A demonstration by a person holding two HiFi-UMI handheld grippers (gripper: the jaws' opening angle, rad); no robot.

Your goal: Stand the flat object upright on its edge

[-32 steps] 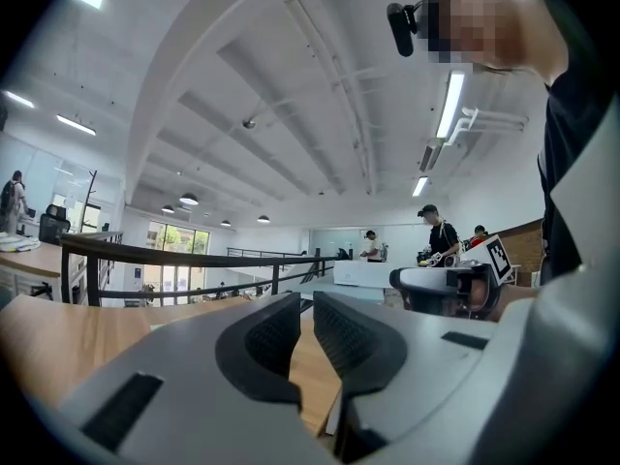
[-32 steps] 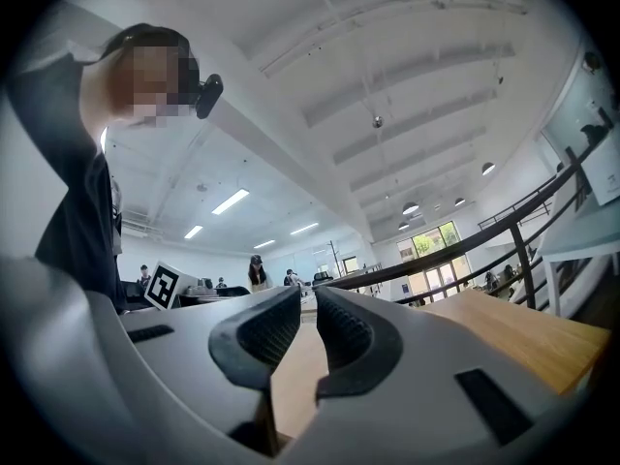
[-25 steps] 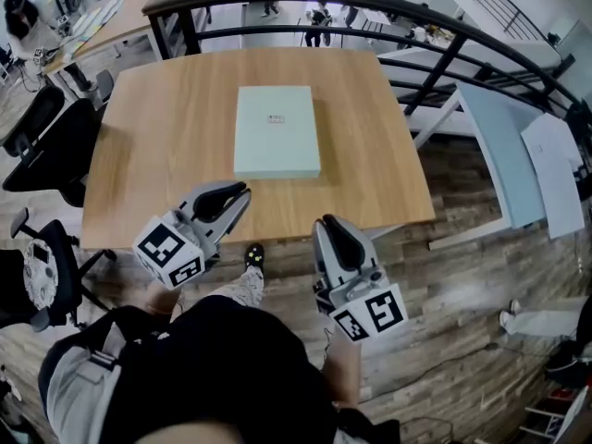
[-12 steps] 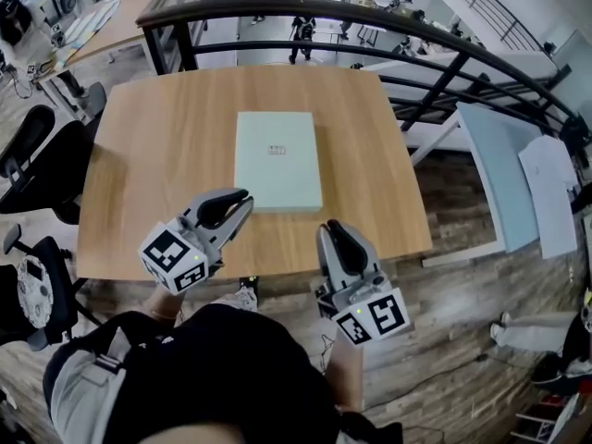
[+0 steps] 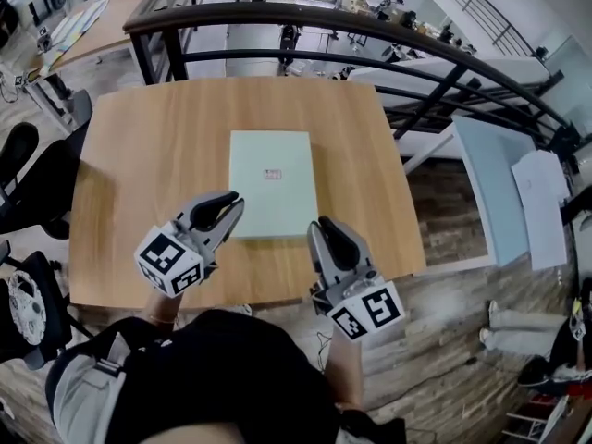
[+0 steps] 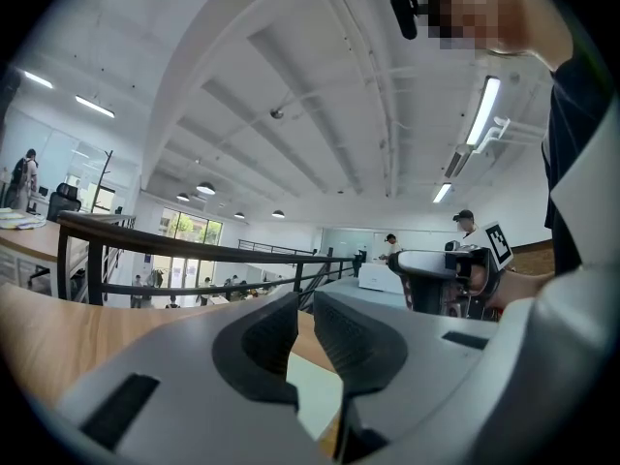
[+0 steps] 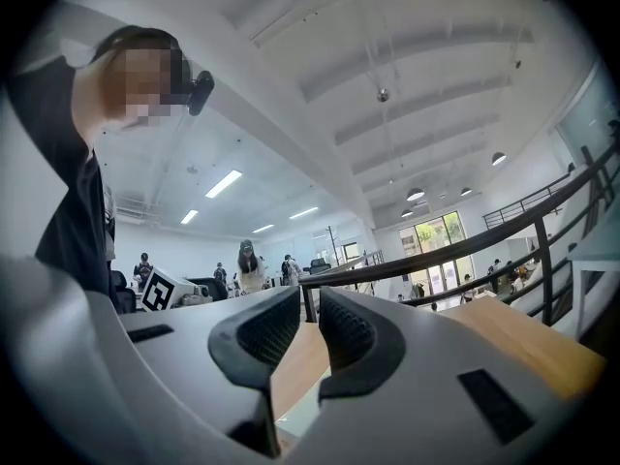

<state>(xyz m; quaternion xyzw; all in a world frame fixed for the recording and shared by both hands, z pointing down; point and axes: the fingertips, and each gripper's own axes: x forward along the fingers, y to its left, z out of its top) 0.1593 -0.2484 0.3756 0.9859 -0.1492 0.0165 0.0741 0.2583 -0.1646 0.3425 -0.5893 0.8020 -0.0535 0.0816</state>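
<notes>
Wooden worktop (image 5: 129, 155) fills the middle of the head view, with a dark railing (image 5: 305, 15) behind it. At lower left, the left claw (image 5: 231, 202) is pressed together on nothing, its tip over the near left corner of the flat object (image 5: 271, 178). That object lies flat at frame centre, long axis running away from the person. At lower right, the right claw (image 5: 317, 228), likewise closed and empty, hovers just short of the near edge; the left looks nearer.
</notes>
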